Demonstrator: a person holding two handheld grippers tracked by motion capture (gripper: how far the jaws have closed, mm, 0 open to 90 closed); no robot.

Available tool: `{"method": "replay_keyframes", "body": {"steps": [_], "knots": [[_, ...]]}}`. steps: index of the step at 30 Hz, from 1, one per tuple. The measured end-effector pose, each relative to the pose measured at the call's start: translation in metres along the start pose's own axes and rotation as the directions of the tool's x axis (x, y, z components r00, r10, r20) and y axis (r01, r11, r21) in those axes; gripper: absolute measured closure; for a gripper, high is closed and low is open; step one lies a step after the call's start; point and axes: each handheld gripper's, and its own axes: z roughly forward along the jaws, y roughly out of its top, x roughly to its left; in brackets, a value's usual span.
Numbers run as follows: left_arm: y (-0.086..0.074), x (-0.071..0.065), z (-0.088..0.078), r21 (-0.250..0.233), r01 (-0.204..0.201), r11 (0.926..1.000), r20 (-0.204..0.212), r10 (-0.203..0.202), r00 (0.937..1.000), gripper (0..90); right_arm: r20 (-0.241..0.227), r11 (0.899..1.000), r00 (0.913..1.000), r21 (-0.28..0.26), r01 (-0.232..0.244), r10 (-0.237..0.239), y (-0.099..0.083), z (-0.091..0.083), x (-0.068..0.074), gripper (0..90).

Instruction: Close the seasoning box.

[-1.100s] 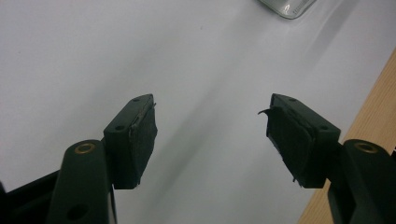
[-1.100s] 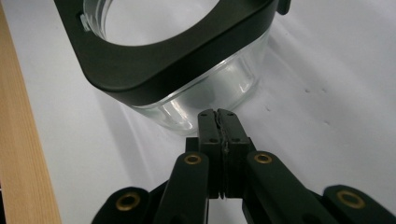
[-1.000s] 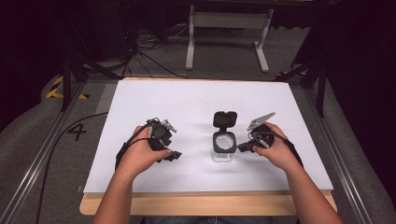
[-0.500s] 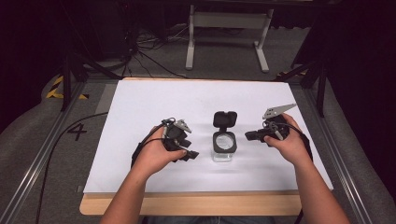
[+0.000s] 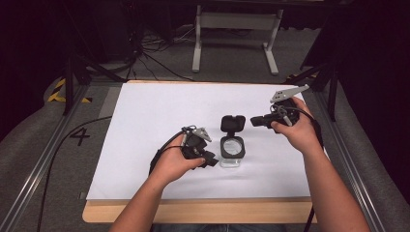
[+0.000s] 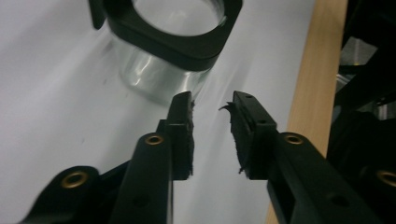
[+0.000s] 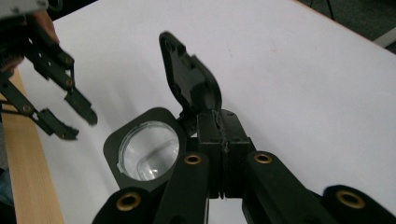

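High view: a small clear jar (image 5: 232, 152) with a black flip lid (image 5: 232, 123) stands in the lower middle of the frame, on the white sheet of the worktop (image 5: 145, 111). The lid stands open, tipped up toward the top of the frame. The left gripper (image 5: 209, 158) is just to the left of the jar and is the nearer one. Its jaws have just been closing, with a gap between them and nothing in it. In the left gripper view the jar sits just past the tips, up and to the left.

The right gripper (image 5: 255, 121) is above and to the right of the jar, near the lid. Its jaws are pressed together on nothing.

The wooden front edge (image 5: 193, 212) is close below the jar. There is lots of open white room above and to the left.
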Motion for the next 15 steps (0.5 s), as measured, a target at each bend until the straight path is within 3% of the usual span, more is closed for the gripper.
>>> {"method": "replay_keyframes", "body": {"steps": [7,10,15], "knots": [[0.000,-0.002,0.011,-0.027,0.006,0.9996,0.044,-0.004,0.9990,87.5,0.000,1.000,1.0000,-0.021,0.007,-0.007,0.020,0.003,-0.001,90.0],[0.000,-0.004,0.018,-0.023,-0.008,0.9997,0.050,0.009,0.9987,85.2,-0.003,1.000,1.0000,-0.028,0.008,-0.008,0.027,0.007,-0.001,90.0],[-0.002,-0.004,0.027,-0.028,0.007,0.9996,0.060,-0.005,0.9982,87.1,-0.010,0.999,0.9999,-0.034,0.010,-0.011,0.036,0.014,0.000,90.0]]}}
